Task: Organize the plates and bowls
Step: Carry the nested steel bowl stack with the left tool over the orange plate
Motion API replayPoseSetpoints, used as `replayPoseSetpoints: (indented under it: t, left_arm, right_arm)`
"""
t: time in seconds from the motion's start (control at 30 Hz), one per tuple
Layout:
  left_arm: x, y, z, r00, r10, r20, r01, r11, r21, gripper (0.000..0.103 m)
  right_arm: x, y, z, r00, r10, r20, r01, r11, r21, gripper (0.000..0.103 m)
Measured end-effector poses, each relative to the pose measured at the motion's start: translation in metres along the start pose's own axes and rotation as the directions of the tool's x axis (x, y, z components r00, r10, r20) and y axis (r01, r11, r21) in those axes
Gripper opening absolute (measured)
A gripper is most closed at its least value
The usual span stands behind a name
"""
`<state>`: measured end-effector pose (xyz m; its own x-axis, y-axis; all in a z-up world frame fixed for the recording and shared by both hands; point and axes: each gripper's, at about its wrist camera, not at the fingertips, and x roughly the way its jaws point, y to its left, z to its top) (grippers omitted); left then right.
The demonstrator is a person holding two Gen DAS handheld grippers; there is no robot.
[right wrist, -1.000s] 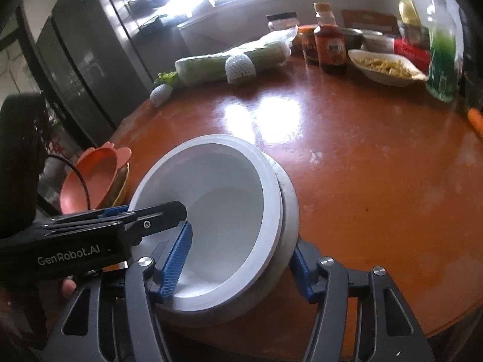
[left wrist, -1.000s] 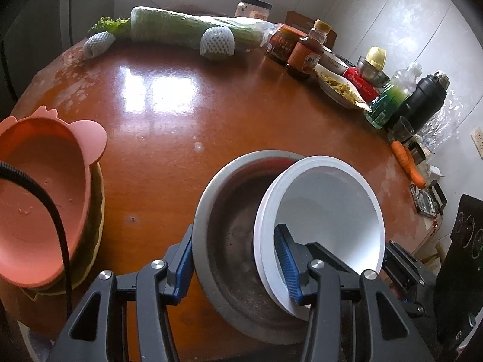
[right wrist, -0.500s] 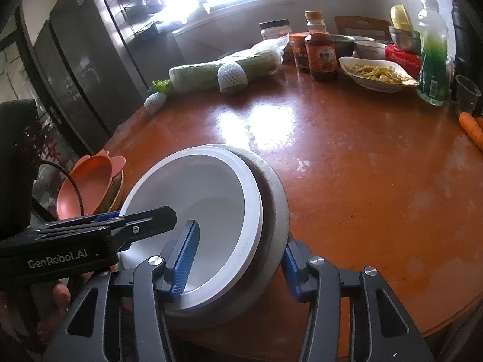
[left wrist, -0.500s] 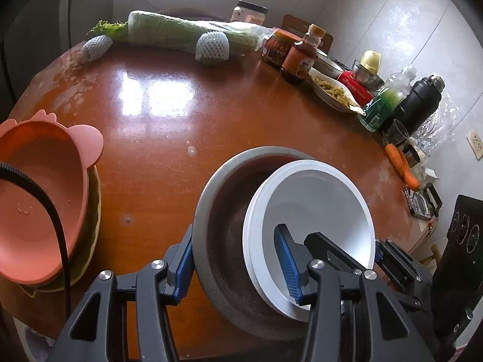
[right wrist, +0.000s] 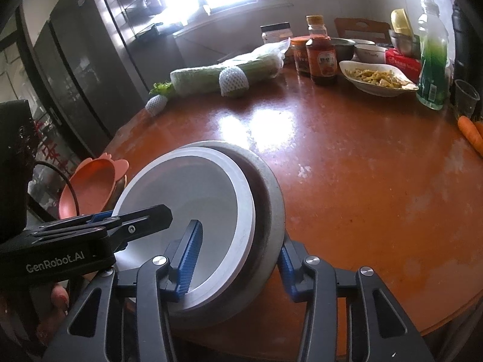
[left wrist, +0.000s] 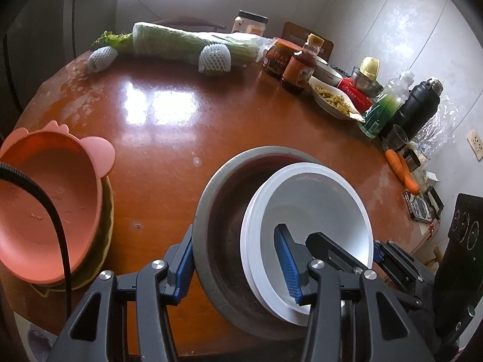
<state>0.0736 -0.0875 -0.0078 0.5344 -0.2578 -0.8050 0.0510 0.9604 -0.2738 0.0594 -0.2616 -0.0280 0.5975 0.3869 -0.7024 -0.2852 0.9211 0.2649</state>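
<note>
A white bowl [left wrist: 314, 211] sits nested, off-centre, inside a larger grey bowl [left wrist: 217, 211], and the pair is tilted at the near edge of the brown round table [left wrist: 181, 138]. My left gripper [left wrist: 234, 241] is shut across both walls, one pad outside the grey bowl and the other inside the white one. My right gripper [right wrist: 238, 241] holds the opposite side of the white bowl [right wrist: 211, 193] and grey bowl [right wrist: 271, 199] the same way. Its jaws are closing, and both pads press on the stack. A pink eared bowl [left wrist: 45, 205] rests on a yellowish dish [left wrist: 107, 211] at the left.
Along the table's far side lie a long wrapped cabbage [left wrist: 187, 45] and a net-wrapped fruit [left wrist: 214, 60]. To the right stand a sauce bottle [left wrist: 302, 66], a dish of food [left wrist: 335, 99], a green bottle [left wrist: 383, 105], a black flask [left wrist: 416, 108] and carrots [left wrist: 401, 169].
The right gripper's jaws have narrowed onto the rim of the stacked bowls. The stack has tipped up from lying flat. The left gripper's hold looks the same.
</note>
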Motion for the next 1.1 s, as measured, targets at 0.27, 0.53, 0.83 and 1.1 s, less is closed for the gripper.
replayPoseSetpoints:
  t: [0.27,0.53,0.83,1.1]
  left_arm:
    - [-0.02,0.004,0.002,0.999,0.007,0.045,-0.007,1.0,0.001,0.049]
    - [-0.047,0.015,0.006,0.995,0.013,0.103,-0.011,1.0,-0.013,0.049]
    - [-0.076,0.037,0.008,0.986,0.034,0.166,-0.026,0.998,-0.051,0.049]
    - [-0.096,0.06,0.006,0.977,0.06,0.206,-0.042,0.995,-0.093,0.049]
  right_arm:
    - [-0.008,0.014,0.008,1.0,0.009,0.021,-0.008,1.0,-0.029,0.048]
    - [-0.016,0.034,0.021,0.999,0.029,0.046,-0.026,0.998,-0.062,0.048]
    - [-0.022,0.068,0.034,0.996,0.057,0.071,-0.049,0.992,-0.12,0.048]
    - [-0.019,0.098,0.04,0.994,0.083,0.075,-0.069,0.982,-0.174,0.048]
